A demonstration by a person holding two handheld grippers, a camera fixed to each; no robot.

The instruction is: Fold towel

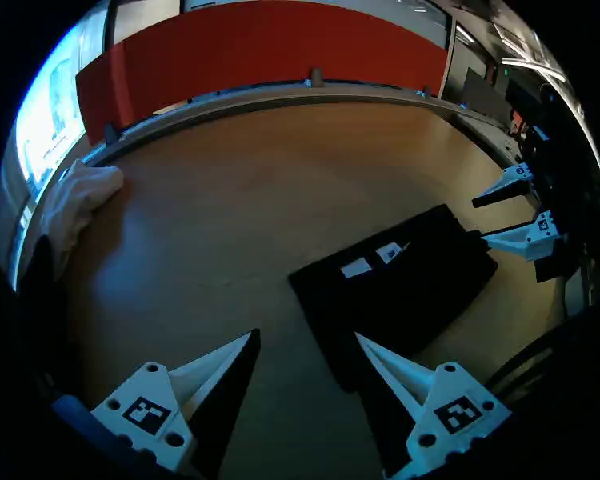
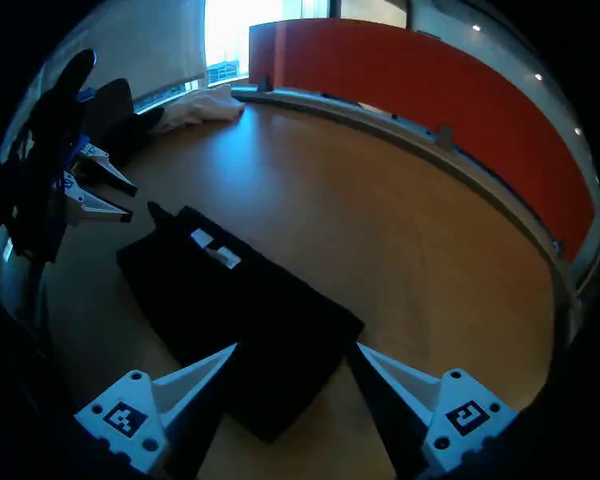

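The black towel (image 1: 404, 288) lies flat and folded on the wooden table (image 1: 220, 224), two small white tags (image 1: 372, 260) showing on its top side. In the left gripper view it sits toward 4 o'clock. The left gripper (image 1: 306, 336) hangs over its near corner, fingers spread wide and holding nothing. In the right gripper view the towel runs from centre to 6 o'clock, beneath the right gripper (image 2: 295, 348), whose fingers are likewise well apart. Its lower fingertip may touch the towel's far edge, though the dark cloth makes that hard to judge. A crumpled white cloth (image 1: 76, 200) rests at 9 o'clock by the table's edge, and a red partition (image 1: 260, 48) stands at 12 o'clock.
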